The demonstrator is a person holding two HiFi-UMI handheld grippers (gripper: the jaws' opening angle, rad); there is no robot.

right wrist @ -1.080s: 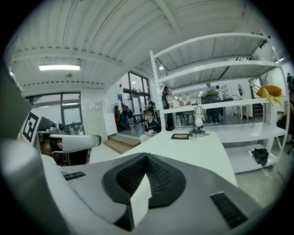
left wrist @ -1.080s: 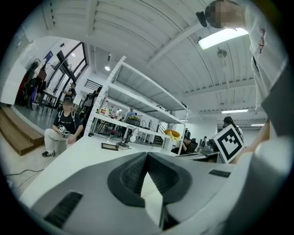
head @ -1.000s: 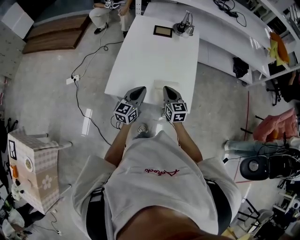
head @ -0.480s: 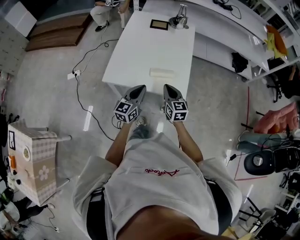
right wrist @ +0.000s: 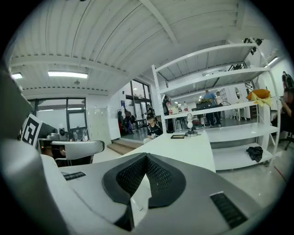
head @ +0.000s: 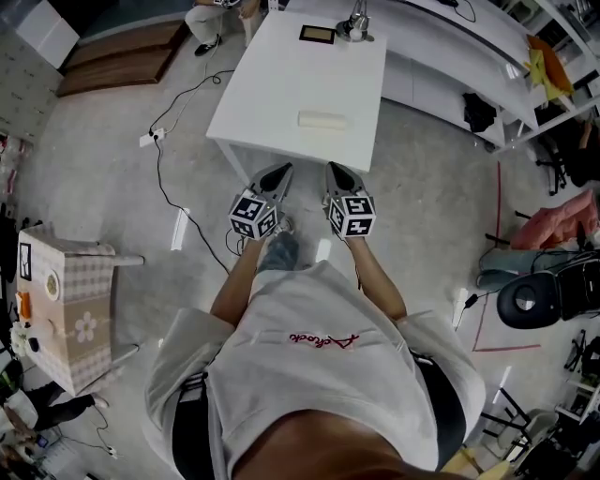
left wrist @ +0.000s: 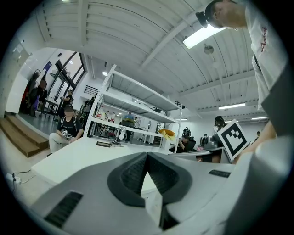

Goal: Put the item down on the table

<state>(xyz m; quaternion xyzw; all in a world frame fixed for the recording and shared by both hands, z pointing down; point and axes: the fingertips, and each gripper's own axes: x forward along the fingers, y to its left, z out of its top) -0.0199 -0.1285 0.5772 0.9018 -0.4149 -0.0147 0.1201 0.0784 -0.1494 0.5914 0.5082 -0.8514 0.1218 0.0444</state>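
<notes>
The left claw [head: 278, 174] and the right claw [head: 337, 172] are each closed, tips pressed together with nothing between them. The person holds them side by side at chest height, pointing forward, their tips close to the near edge of the tabletop. Seen from above, a grey concrete floor [head: 112, 187] fills most of the view. A long white tabletop [head: 272, 94] runs away from the person toward the top of the view. Far to the left on the floor stands a pale box [head: 70, 309] with a checked pattern and a flower print on its side. A black cable [head: 161, 178] trails across the floor beside the tabletop. The item [head: 323, 119] lies on the near half of the tabletop, toward its right side, apart from both claws. It is a small, pale cream oblong with soft, rounded ends, lying flat, its long side parallel to the near edge; it is too small to make out its material. At the far end of the tabletop lie a dark flat frame [head: 316, 34] and, just beside it, a shiny metal object [head: 353, 28].
</notes>
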